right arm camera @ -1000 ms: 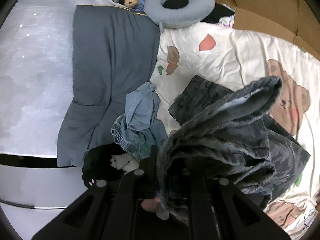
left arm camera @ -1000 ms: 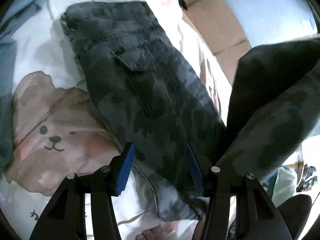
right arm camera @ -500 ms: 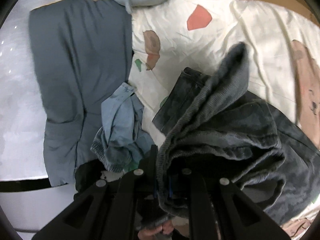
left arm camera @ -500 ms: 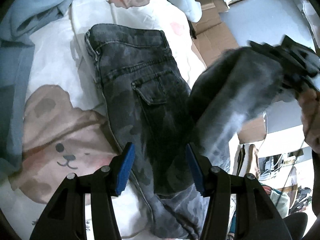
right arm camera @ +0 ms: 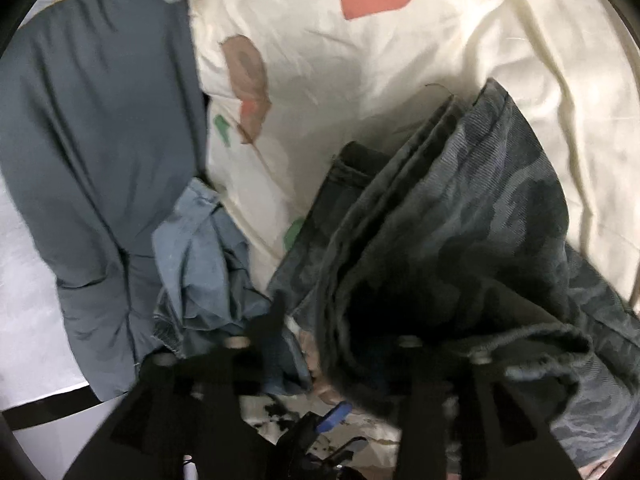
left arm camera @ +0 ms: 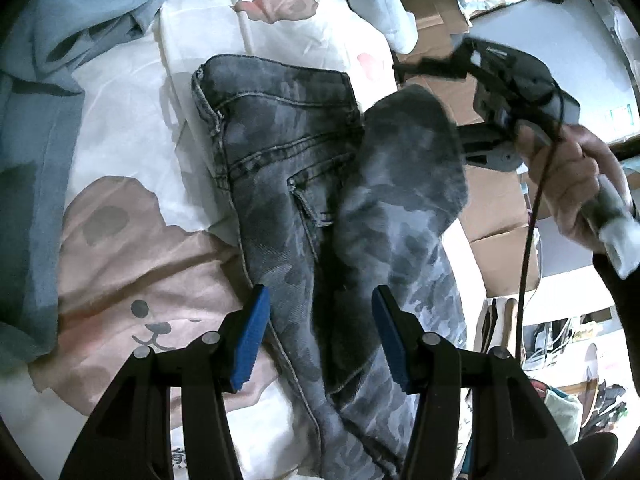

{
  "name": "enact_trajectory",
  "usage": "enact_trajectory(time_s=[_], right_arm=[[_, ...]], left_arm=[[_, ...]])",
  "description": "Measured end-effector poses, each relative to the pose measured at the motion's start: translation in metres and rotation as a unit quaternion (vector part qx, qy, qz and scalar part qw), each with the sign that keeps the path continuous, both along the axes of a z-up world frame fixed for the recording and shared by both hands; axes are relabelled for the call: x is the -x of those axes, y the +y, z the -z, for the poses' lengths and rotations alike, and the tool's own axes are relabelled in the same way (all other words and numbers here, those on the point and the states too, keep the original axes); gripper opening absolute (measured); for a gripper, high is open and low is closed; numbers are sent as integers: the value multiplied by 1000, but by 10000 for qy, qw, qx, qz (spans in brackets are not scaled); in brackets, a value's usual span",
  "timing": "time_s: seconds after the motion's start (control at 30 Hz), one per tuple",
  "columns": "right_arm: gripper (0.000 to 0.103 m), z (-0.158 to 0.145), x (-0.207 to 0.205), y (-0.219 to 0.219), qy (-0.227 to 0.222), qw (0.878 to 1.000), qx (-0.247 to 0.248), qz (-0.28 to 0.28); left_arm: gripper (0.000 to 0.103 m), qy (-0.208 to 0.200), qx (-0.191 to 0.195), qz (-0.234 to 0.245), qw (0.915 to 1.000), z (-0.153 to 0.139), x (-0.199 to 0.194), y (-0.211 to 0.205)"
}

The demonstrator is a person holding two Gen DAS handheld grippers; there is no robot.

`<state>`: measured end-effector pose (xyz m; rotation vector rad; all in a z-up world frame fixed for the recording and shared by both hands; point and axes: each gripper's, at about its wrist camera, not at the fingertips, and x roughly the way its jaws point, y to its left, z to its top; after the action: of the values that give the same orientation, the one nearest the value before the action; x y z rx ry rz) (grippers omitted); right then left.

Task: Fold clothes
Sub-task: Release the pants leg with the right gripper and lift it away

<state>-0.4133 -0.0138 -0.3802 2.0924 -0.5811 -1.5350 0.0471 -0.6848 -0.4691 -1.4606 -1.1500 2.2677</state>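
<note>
Grey camouflage jeans lie on a cream bed sheet with a bear print. Their leg end is folded up over the seat. My left gripper is open, its blue pads straddling the jeans near the fold, holding nothing. My right gripper shows at the right of the left wrist view, at the leg end's edge. In the right wrist view the jeans drape over its fingers, which look spread apart; the image is blurred.
A grey-blue garment and a crumpled light blue garment lie left of the jeans. Blue clothing lies at the left in the left wrist view. Cardboard boxes stand beyond the bed's right edge.
The right gripper carried the leg end over and down onto the seat of the jeans, and its fingers have spread apart. The left gripper stayed open and drew back a little.
</note>
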Motion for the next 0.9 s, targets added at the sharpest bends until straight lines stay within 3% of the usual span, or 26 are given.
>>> enact_trajectory(time_s=[0.07,0.17,0.33,0.6,0.67,0.7,0.9], right_arm=[[74,-5,3,0,72,9999,-114,-76],[92,-17,7,3,190,9995,-200,-136],[92,-40,7,19,353,9990,-276,-83],[92,-111,-22,75,828,9962,-136,-236],[92,-130,-33,94,1034,9939,-70,-377],[92,-138,-39,106,1122,9930,-1,-369],[92,-185,-72,175,1643,9851,418,-298]], left_arm=[[53,22,16,-40,10000,-4,-1,-2],[53,52,41,-114,9999,-9,-2,-6],[53,175,128,-112,9997,-22,-4,-6],[53,373,362,150,9985,-73,0,6],[53,409,410,256,9980,-85,1,12],[53,395,540,-130,9977,-93,3,17],[53,275,881,179,9956,-135,16,40]])
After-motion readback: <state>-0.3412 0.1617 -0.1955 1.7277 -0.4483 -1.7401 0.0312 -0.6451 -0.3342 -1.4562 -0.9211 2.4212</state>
